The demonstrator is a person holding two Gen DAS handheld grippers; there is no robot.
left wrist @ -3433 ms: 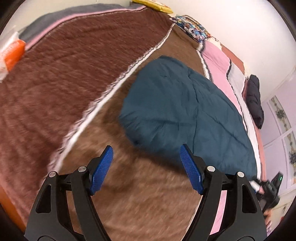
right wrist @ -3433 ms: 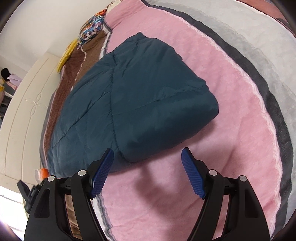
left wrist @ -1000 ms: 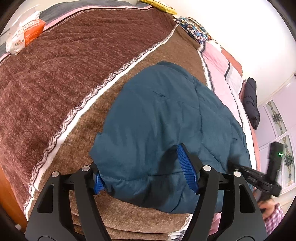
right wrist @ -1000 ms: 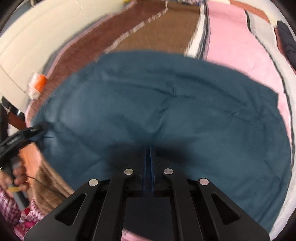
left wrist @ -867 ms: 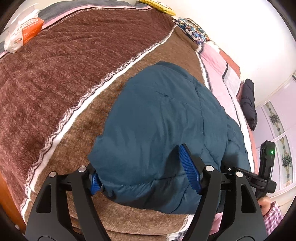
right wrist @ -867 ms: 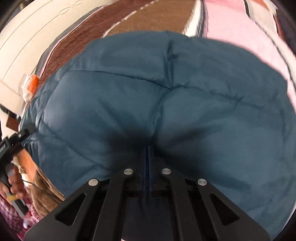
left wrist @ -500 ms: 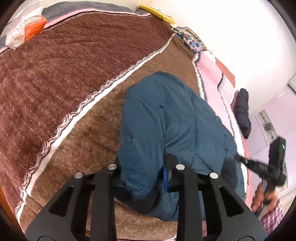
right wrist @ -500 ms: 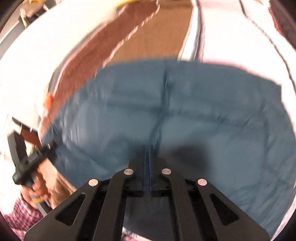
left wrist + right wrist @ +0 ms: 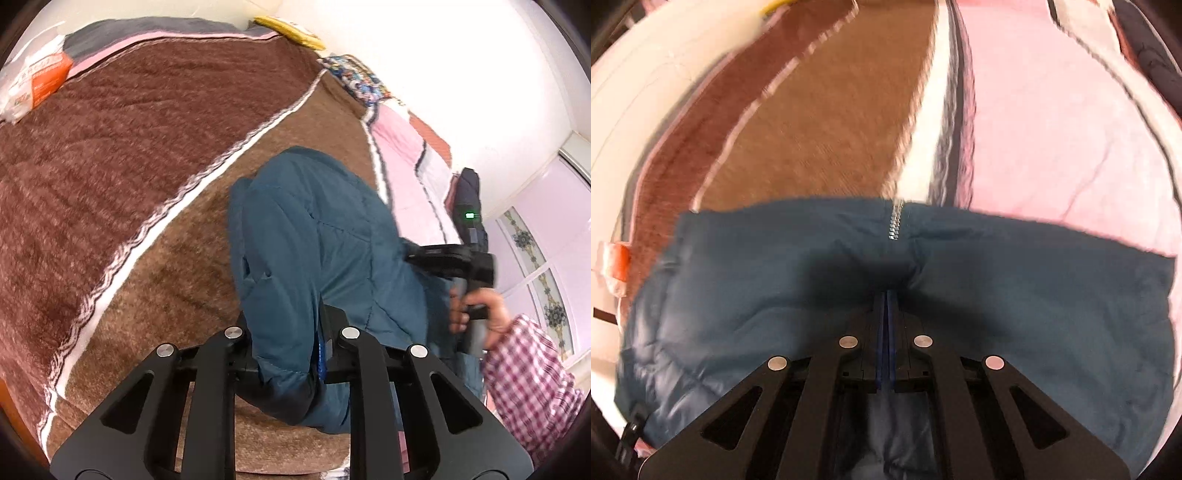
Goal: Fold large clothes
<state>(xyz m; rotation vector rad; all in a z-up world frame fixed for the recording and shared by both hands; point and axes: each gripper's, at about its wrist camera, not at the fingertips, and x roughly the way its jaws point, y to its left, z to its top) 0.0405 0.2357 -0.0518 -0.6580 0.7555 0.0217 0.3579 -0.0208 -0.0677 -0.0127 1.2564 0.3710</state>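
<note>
A teal padded jacket lies bunched on the bed's brown blanket. My left gripper is shut on the jacket's near edge, with a thick fold between its fingers. In the right wrist view the jacket fills the lower half, its silver zipper at the far edge. My right gripper is shut on the jacket's fabric. It also shows in the left wrist view, held by a hand at the jacket's right side.
The bed carries a brown blanket and a pink quilt. An orange-and-white packet lies at the far left. A dark garment lies at the bed's far right. Patterned pillows sit by the wall.
The left gripper closed on the jacket's near edge. The right gripper stayed shut and drew its side inward, so the spread jacket now stands bunched and narrower.
</note>
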